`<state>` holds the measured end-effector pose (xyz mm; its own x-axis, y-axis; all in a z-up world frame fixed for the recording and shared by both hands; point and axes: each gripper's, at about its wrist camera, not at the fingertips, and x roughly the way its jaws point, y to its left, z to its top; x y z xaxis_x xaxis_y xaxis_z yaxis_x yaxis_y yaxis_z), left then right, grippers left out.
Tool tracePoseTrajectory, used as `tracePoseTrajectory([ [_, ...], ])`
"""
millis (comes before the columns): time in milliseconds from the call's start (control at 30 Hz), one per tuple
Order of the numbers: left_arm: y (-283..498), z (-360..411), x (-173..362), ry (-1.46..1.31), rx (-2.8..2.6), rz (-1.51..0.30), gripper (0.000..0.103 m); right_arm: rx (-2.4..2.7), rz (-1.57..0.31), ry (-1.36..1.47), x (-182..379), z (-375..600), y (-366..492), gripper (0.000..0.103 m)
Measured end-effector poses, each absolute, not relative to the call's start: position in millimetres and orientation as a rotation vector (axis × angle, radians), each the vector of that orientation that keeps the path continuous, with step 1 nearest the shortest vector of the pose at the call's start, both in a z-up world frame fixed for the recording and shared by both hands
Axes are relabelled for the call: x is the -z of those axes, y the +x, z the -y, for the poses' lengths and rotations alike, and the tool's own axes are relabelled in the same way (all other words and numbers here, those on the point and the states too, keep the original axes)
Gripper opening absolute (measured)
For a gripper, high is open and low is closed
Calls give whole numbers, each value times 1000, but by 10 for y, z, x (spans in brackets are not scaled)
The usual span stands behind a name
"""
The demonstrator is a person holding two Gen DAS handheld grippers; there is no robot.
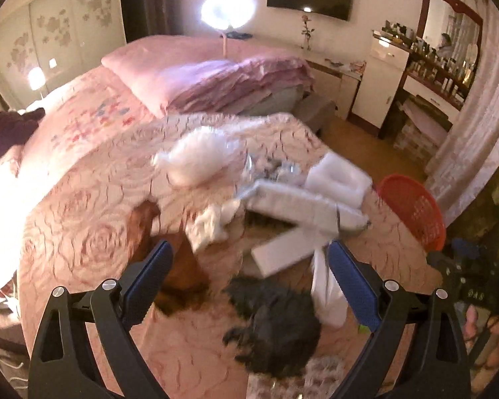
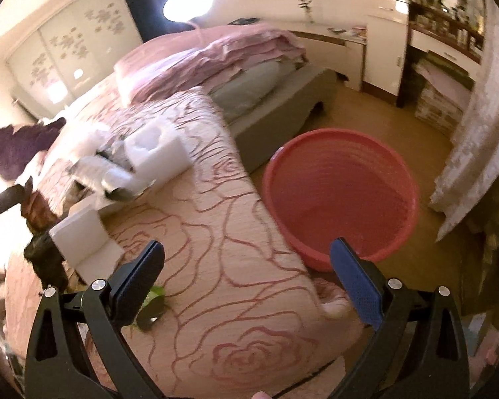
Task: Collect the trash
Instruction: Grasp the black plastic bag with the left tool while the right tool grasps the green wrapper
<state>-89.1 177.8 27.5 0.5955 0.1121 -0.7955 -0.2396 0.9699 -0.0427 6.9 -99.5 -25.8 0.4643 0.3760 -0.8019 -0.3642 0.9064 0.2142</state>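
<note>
Trash lies on the pink rose-patterned bedspread (image 1: 83, 226): a crumpled black bag (image 1: 276, 326), a brown wrapper (image 1: 179, 272), white tissue (image 1: 213, 226), a flat white box (image 1: 282, 252), white foam pieces (image 1: 336, 179) and a white plastic bag (image 1: 199, 156). My left gripper (image 1: 249, 279) is open above the black bag, empty. My right gripper (image 2: 246, 276) is open and empty over the bed's corner. The red basin (image 2: 339, 193) stands on the floor beside the bed; it also shows in the left wrist view (image 1: 415, 209). A green scrap (image 2: 153, 302) lies near my right gripper's left finger.
Folded pink quilts (image 1: 216, 79) sit at the bed's head. A white cabinet (image 1: 379, 83) and a dresser with bottles (image 1: 439, 66) stand along the far wall. A curtain (image 2: 475, 133) hangs at right. A dark purple garment (image 2: 20, 146) lies at the bed's left.
</note>
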Motion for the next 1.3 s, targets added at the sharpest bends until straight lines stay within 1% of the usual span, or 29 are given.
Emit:
tracePoseTrajectory([
  [167, -1082, -1676, -67, -151, -127, -962, 91, -528, -978, -8, 216, 877, -17, 96],
  [367, -1090, -1530, 186, -157, -83, -1017, 90, -626, -973, -66, 187, 715, -129, 96],
  [433, -1088, -1520, 225, -163, -67, -1017, 87, -659, -978, -94, 201, 636, -178, 96],
  [467, -1081, -1523, 242, -166, -63, -1019, 81, -677, -981, -107, 206, 594, -203, 96],
  [500, -1072, -1530, 256, -171, -61, -1020, 72, -695, -984, -117, 211, 571, -224, 96],
  [533, -1063, -1548, 278, -183, -58, -1023, 67, -707, -986, -124, 217, 547, -248, 96],
  [633, -1064, -1612, 331, -236, -50, -1022, 48, -753, -997, -157, 256, 450, -316, 96],
  [700, -1097, -1634, 342, -247, -54, -1014, 42, -782, -1006, -178, 287, 386, -345, 96],
  [833, -1164, -1678, 309, -258, -73, -1000, 40, -812, -1019, -218, 368, 267, -363, 96],
  [933, -1233, -1744, 196, -260, -101, -972, 40, -824, -1023, -251, 420, 190, -375, 87],
  [1000, -1271, -1776, 110, -257, -115, -948, 40, -837, -1026, -267, 448, 147, -383, 77],
  [1033, -1289, -1794, 56, -254, -123, -933, 40, -844, -1029, -276, 469, 119, -389, 74],
  [1067, -1292, -1807, 25, -252, -129, -924, 40, -849, -1035, -284, 492, 97, -395, 68],
  [1133, -1318, -1815, -50, -239, -146, -899, 40, -849, -1024, -296, 500, 85, -413, 65],
  [1200, -1327, -1810, -95, -238, -149, -882, 40, -858, -1023, -294, 492, 93, -421, 55],
  [1300, -1319, -1774, -118, -240, -144, -871, 40, -850, -1009, -297, 455, 134, -426, 45],
])
